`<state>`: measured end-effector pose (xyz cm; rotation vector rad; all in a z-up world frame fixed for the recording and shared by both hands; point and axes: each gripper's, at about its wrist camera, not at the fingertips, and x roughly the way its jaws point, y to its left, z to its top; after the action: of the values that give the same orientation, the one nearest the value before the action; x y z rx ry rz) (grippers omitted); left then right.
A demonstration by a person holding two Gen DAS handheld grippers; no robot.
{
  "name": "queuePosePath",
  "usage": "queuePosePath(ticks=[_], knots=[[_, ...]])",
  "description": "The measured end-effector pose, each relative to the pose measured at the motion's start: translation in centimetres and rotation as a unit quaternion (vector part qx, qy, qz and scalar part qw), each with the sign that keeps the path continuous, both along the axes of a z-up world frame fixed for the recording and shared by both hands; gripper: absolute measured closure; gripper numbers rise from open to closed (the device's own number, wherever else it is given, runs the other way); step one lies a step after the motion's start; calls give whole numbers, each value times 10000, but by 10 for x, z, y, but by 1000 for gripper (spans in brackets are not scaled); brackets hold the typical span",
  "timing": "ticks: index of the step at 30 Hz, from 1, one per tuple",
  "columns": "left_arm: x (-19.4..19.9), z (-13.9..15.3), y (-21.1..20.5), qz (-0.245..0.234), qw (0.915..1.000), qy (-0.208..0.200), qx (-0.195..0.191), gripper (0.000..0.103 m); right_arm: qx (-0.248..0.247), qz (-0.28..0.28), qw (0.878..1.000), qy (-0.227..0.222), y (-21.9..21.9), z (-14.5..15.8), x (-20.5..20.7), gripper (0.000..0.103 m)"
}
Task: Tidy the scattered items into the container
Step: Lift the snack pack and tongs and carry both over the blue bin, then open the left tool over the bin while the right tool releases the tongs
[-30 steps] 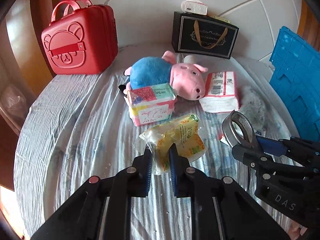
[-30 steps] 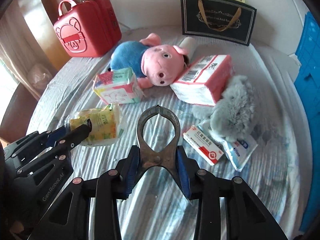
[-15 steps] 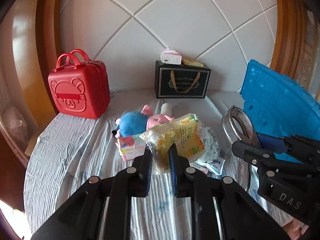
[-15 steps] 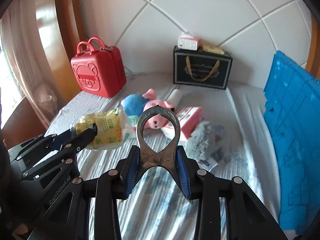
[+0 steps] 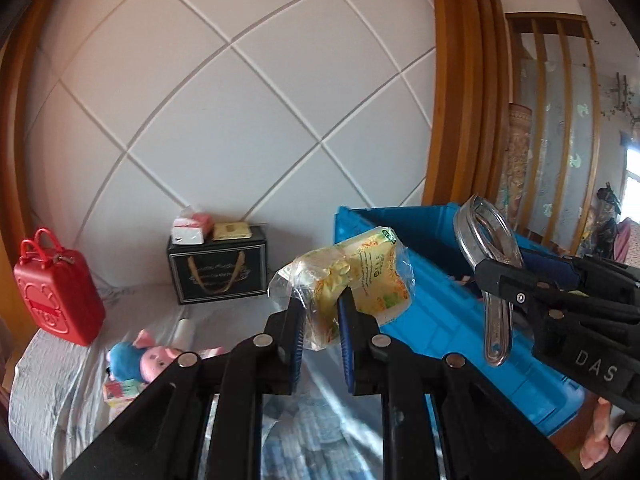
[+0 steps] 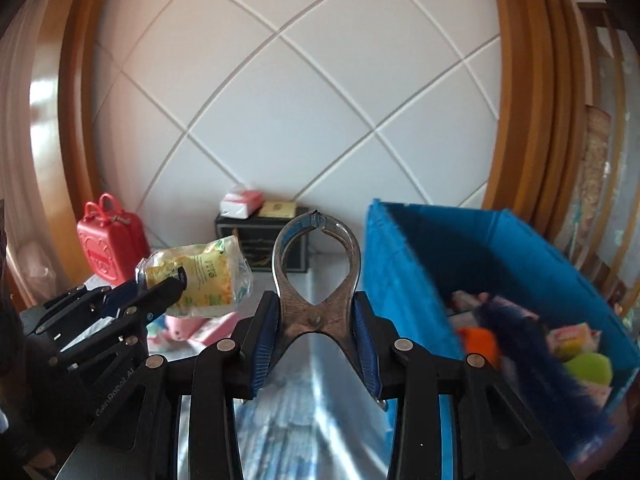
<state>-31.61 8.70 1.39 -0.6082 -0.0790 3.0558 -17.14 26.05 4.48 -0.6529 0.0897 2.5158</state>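
Observation:
My left gripper (image 5: 320,312) is shut on a clear bag of yellow snacks (image 5: 352,276), held in the air beside the blue container (image 5: 440,312); the bag also shows in the right wrist view (image 6: 200,276). My right gripper (image 6: 316,320) is shut on a pair of metal pliers (image 6: 316,280), also raised, left of the blue container (image 6: 400,280). The pliers also show in the left wrist view (image 5: 488,264). The container holds several items, among them an orange thing (image 6: 480,342) and a green one (image 6: 588,366).
On the bed lie a pink and blue pig plush (image 5: 140,356) and a small colourful pack (image 5: 120,392). A red case (image 5: 56,300) stands at the back left. A black gift bag (image 5: 218,272) with small boxes on top stands against the white padded headboard.
Both grippers have risen from the bed with their loads and swung right toward the blue container. Its inside has come into the right wrist view.

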Motion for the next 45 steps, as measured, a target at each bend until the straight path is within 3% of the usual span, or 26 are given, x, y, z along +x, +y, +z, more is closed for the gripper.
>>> queuePosePath(ticks=[4,8,13,17,25,27,32,34,45], knots=[[-35,14,90,-429,9991,-45,48,87,160,-393,9991,-30,73,17,59,66],[-67,9,172,-618,9975,-332,-104,87,129,-612,9977,-256,140,12,104,66],[-96,-27,234,-437,9881,-1398,-468,87,-331,-610,9961,-538,197,-17,141,66],[-105,-57,249,-343,9781,-1961,-602,87,-713,-411,9934,-796,213,-48,149,66],[-98,-66,252,-122,9729,-2200,-697,87,-879,-149,9906,-1035,225,-68,145,66],[-98,-67,248,-81,9728,-2212,-678,84,-879,-128,9902,-1073,227,-70,144,65],[-96,-68,245,-62,9746,-2128,-698,53,-925,-66,9903,-1038,230,-72,145,64],[-94,-66,247,-54,9762,-2038,-735,46,-934,-73,9907,-982,230,-71,148,60],[-71,-60,255,15,9810,-1804,-714,44,-702,-224,9958,-540,225,-51,180,37]])
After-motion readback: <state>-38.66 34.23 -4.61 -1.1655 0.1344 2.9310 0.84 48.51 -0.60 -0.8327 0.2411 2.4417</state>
